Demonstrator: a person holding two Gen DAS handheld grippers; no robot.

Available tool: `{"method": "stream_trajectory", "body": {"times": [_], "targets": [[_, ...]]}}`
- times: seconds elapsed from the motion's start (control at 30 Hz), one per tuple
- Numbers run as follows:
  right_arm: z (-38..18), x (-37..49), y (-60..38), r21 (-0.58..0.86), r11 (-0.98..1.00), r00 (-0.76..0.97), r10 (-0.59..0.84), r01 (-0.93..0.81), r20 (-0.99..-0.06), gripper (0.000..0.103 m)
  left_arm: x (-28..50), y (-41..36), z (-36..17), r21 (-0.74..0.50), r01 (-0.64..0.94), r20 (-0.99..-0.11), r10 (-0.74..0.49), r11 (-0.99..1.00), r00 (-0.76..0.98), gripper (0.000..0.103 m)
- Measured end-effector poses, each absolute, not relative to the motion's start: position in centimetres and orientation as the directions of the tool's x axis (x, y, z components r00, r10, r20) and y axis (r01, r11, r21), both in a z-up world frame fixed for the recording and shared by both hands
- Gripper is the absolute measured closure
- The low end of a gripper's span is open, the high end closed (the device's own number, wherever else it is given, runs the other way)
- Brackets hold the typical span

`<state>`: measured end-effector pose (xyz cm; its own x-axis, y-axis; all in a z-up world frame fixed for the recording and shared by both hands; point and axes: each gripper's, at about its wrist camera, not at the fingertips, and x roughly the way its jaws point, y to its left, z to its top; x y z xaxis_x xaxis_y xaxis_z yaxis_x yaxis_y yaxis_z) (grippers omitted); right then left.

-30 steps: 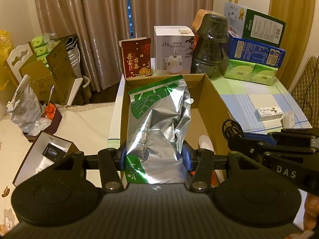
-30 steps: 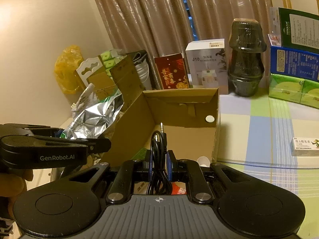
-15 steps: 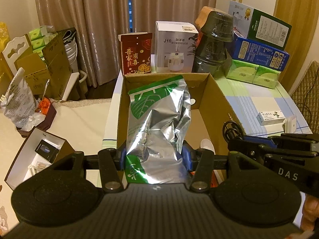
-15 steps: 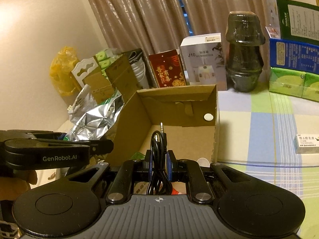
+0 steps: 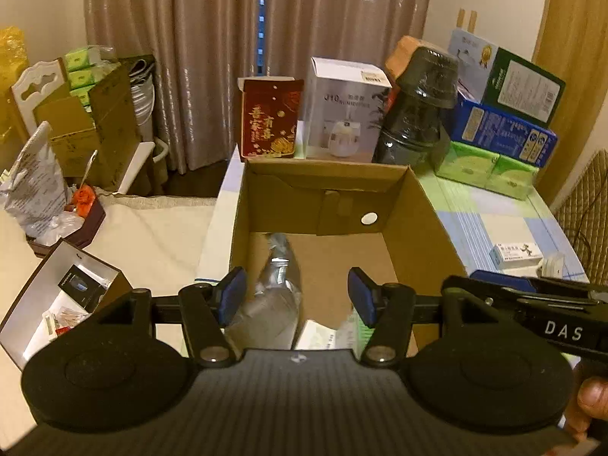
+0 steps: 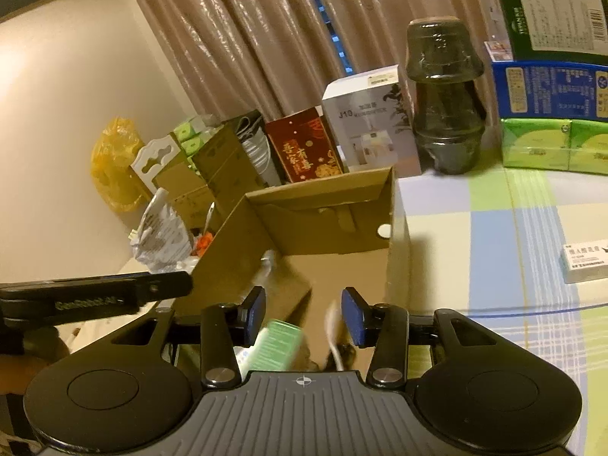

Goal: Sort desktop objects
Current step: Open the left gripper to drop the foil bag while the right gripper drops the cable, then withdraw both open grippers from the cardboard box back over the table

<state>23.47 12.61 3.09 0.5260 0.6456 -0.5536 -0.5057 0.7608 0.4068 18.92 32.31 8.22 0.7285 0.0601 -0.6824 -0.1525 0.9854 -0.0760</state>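
The open cardboard box [image 5: 418, 220] sits on the table edge below both grippers. My left gripper [image 5: 296, 298] hangs over it, its jaws opening with nothing pressed between the blue pads. The silver and green foil bag [image 5: 273, 300] lies loose on the box floor beneath them. My right gripper [image 6: 303, 316] is over the same box [image 6: 304, 205], jaws opening and empty. Below it a dark blurred shape, the black cable [image 6: 344, 351], lies beside a white spoon-like piece [image 6: 330, 326] and a green packet [image 6: 277, 345]. Each view shows the other gripper at its side.
A small white medicine box [image 6: 585, 262] lies on the checked tablecloth to the right. Behind the box stand a red box [image 5: 271, 121], a white humidifier box [image 5: 345, 114], stacked dark jars [image 5: 418, 106] and green tissue packs [image 5: 486, 167]. Clutter fills the floor at left.
Both grippers opened. The foil bag left the left pads and dropped flat into the box. The black cable left the right pads and fell into the box.
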Motion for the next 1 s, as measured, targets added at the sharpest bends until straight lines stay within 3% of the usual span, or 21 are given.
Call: {"method": "stream_trajectory", "body": {"times": [0.3, 0.43, 1.0], "targets": [[4.0, 20.5, 8.4, 0.424, 0.774, 0.554, 0.632, -0.47, -0.542, 0.048, 15.2, 30.4, 9.3, -0.109, -0.171, -0.664, 0.056, 0.979, 0.746, 0.043], [4.8, 18.6, 6.1, 0.423, 0.782, 0.572, 0.623, -0.457, -0.534, 0.037, 13.1, 28.5, 9.9, -0.111, -0.173, -0.657, 0.058, 0.979, 0.752, 0.04], [5.6, 10.9, -6.3, 0.404, 0.852, 0.652, 0.518, -0.333, -0.554, 0.005, 5.4, 18.6, 12.3, -0.073, -0.15, -0.606, 0.075, 0.986, 0.792, 0.001]]}}
